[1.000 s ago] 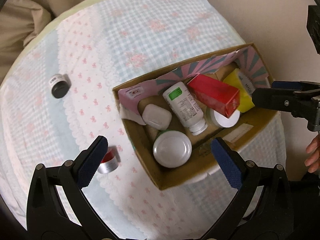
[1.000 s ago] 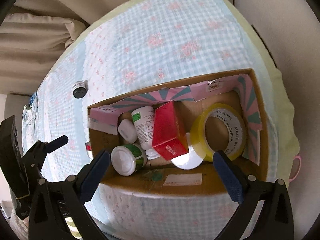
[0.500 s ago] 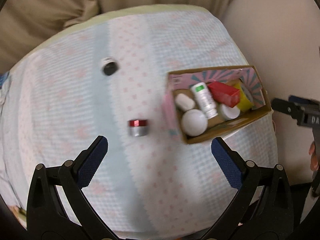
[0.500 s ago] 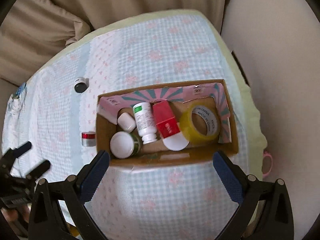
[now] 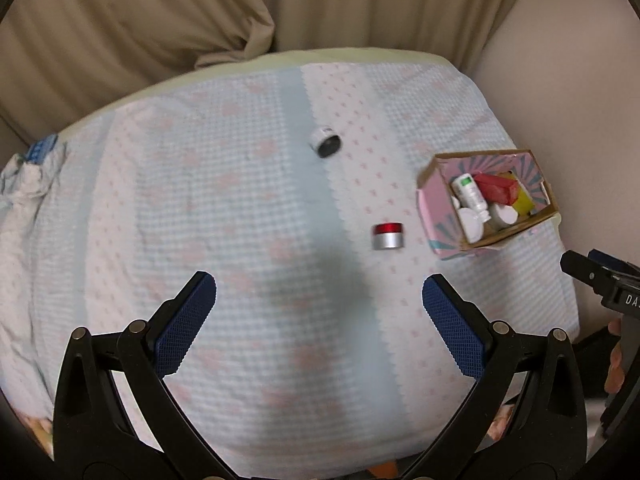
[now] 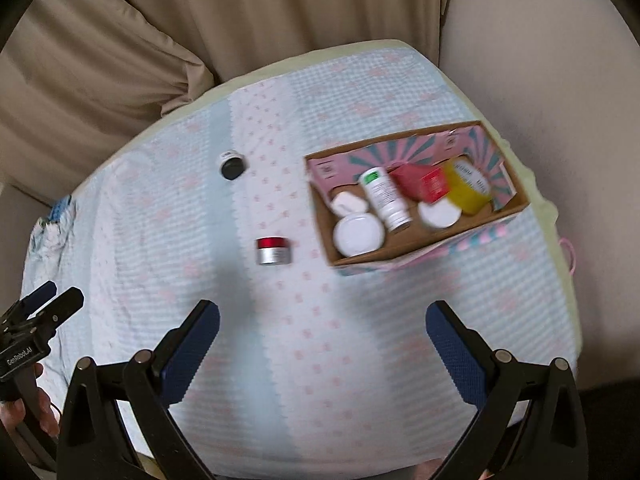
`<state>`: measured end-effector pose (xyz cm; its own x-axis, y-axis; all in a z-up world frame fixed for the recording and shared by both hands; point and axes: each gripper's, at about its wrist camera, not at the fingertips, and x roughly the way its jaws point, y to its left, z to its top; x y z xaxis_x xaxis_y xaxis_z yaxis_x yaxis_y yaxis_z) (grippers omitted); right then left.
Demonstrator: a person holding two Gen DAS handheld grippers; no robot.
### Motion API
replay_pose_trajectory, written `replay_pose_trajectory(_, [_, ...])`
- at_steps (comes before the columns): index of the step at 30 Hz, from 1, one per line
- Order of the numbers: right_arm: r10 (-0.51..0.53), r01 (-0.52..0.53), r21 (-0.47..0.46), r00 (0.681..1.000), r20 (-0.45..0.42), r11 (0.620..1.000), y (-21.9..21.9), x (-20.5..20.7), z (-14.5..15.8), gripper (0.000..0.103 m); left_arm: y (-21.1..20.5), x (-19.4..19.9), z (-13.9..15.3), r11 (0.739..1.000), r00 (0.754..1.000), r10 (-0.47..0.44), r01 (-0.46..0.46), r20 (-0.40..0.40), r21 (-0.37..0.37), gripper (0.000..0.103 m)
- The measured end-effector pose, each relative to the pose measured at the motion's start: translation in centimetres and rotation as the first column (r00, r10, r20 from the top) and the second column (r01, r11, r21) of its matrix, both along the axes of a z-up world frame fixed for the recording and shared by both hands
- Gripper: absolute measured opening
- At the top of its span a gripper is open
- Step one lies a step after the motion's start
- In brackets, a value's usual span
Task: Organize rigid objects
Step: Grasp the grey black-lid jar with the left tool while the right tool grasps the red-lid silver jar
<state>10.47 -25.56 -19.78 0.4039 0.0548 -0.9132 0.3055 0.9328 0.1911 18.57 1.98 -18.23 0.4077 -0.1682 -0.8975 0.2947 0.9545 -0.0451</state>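
Padded table under blue-and-pink checked cloth (image 6: 280, 360); open cardboard box with pink striped lining (image 6: 516, 200) at right edge, already crowded.

My left gripper (image 5: 320, 320), right gripper (image 6: 322, 340): jaws wide, empty.

Risk: red-lidded silver jar (image 6: 274, 251) and black-capped small jar (image 6: 232, 165), mid-cloth, may roll on soft fabric.

Readable: "GenRobot.AI" on gripper.

Motion blur softens both views. Print on the white bottle (image 6: 385, 198) and yellow tape roll (image 6: 468, 184) in the cardboard box (image 6: 424, 248) is unreadable. In the left wrist view, the right gripper (image 5: 600, 280) is cut off at 3 o'clock.
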Motion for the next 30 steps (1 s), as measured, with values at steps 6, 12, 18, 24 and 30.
replay_pose_trajectory(6, [-0.048, 0.049, -0.008, 0.997, 0.054, 0.999, 5.5, -0.2, -0.3, 0.103, 4.2, 2.7, -0.3, 0.997, 0.998, -0.062, 0.061, 0.022, 0.036, 0.103])
replay_pose_trajectory(12, [-0.058, 0.059, -0.008, 0.995, 0.084, 0.998, 9.2, 0.9, -2.7, 0.103, 4.9, 6.2, -2.8, 0.99, 0.991, -0.129, 0.127, 0.028, 0.054, 0.103])
replay_pose_trajectory(18, [-0.047, 0.049, -0.025, 0.996, 0.076, 0.998, 10.6, 3.1, -6.5, 0.103, 3.0, 10.8, -6.5, 0.981, 0.981, -0.193, 0.192, 0.017, 0.037, 0.103])
replay_pose_trajectory(24, [-0.017, 0.023, -0.069, 0.997, 0.075, 0.997, 10.9, 6.4, -12.0, 0.103, -1.2, 17.0, -12.1, 0.961, 0.962, -0.273, 0.272, 0.021, 0.055, 0.103])
replay_pose_trajectory(30, [-0.047, 0.053, -0.082, 0.996, 0.072, 0.995, 10.2, 9.4, -18.2, 0.103, -6.3, 22.8, -19.0, 0.921, 0.925, -0.38, 0.377, 0.013, 0.098, 0.103])
